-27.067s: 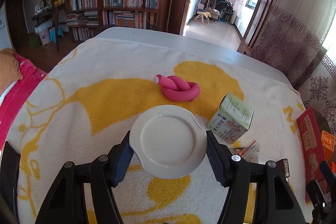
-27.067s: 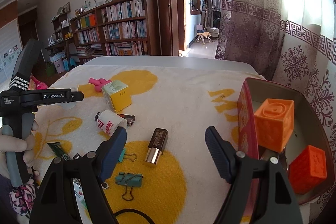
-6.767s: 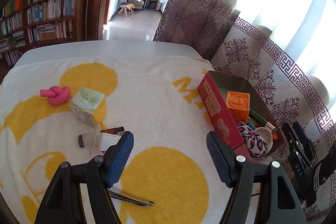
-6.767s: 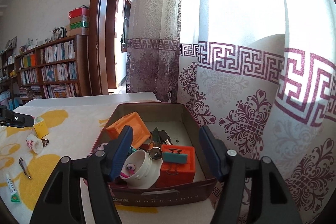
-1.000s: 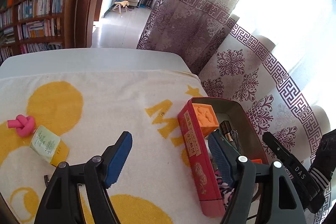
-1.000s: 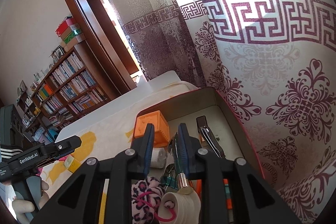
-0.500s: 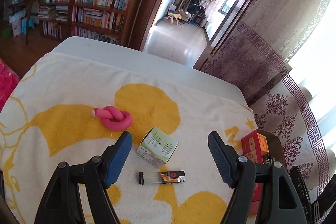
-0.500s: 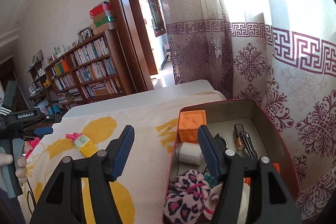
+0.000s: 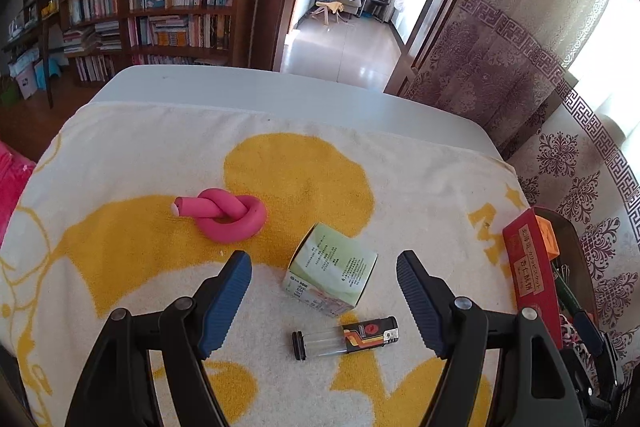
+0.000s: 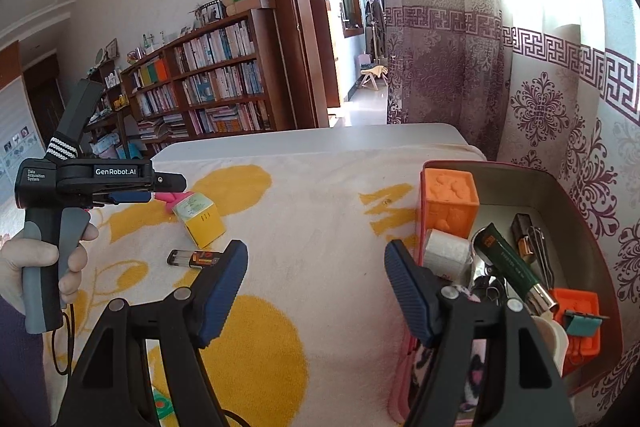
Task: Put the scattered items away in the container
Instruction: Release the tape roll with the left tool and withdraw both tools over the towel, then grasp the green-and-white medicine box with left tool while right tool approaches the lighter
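My left gripper (image 9: 322, 263) hangs open just above a small green-and-white box (image 9: 332, 275) on the yellow-patterned towel. A lighter (image 9: 348, 337) lies just in front of the box, and a knotted pink foam tube (image 9: 220, 219) lies to its left. My right gripper (image 10: 316, 251) has its jaws opening with nothing between them, over bare towel beside the red tin (image 10: 560, 183). The tin holds an orange cube (image 10: 450, 199), a white roll (image 10: 446, 255), a green tube (image 10: 508, 263) and several other small items. The right wrist view also shows the left gripper (image 10: 168, 187), the box (image 10: 198, 215) and the lighter (image 10: 194, 258).
A person's hand (image 10: 36, 259) holds the left gripper's handle at the left. The tin (image 9: 528, 267) stands at the table's right edge, against a patterned curtain (image 10: 560, 107). The white table edge (image 9: 280, 91) runs behind the towel, with bookshelves (image 9: 160, 7) beyond it.
The right gripper was shut on the green tube over the tin; it has opened and swung left, and the tube now lies in the tin. The left gripper turned from the tin toward the box and lighter.
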`<state>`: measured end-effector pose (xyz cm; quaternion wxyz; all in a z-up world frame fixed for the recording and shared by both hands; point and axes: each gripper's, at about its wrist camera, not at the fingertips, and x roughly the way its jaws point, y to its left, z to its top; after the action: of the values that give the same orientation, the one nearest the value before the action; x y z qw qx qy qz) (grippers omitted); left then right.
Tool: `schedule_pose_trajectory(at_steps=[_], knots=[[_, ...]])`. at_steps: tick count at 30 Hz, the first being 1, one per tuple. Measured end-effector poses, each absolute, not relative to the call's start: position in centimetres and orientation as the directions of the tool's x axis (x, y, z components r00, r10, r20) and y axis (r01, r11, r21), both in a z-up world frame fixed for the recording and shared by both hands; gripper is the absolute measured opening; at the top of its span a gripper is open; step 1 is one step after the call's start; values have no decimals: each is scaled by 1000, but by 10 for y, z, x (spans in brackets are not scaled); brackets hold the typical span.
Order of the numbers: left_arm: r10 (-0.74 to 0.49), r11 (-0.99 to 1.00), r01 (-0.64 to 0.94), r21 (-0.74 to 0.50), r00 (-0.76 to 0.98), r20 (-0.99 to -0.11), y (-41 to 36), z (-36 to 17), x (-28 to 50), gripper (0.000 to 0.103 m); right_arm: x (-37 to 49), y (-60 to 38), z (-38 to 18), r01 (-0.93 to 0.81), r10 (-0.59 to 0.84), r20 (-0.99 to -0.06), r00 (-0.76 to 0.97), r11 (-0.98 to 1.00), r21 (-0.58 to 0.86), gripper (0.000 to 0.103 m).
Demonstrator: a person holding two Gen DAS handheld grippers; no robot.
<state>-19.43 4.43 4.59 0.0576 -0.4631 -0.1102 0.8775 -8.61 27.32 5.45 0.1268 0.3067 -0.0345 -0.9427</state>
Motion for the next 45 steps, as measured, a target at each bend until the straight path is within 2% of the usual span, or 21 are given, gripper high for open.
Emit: schedule_pose_trajectory(at_steps=[13,20,22,23,28,34,40,45], knots=[[205,-976,-38,-215,-488,-848,62,4,-211,77,-89,265,47,240,-272,-602,-751,-961,136,76],[195,-977,-26,-211,-504,-842,59,-6,-219,77,-93,263,41,250,-288,-621,-729,-957,150,76],[196,-976,-18,-217,-506,-840,56,-7,-221,71,-93,262,40,260,-295,-626,-722,-954,150,76],[203,-973,-12,-229,-505,-839,53,-7,-221,58,-92,261,39,265,-297,-627,-720,-953,147,76],[210,-965,16,-262,-552,-807,38,11,-215,58,-92,251,36,302,-317,-643,-698,-943,137,76],[230,-953,23,-301,-591,-773,26,36,-210,58,-103,228,32,354,-403,-711,-576,-907,228,78],[218,-946,56,-321,-622,-752,7,51,-205,58,-111,172,28,393,-316,-795,-518,-913,107,78],[213,-940,74,-333,-635,-743,-8,57,-203,58,-133,150,22,381,-329,-837,-437,-911,158,79]])
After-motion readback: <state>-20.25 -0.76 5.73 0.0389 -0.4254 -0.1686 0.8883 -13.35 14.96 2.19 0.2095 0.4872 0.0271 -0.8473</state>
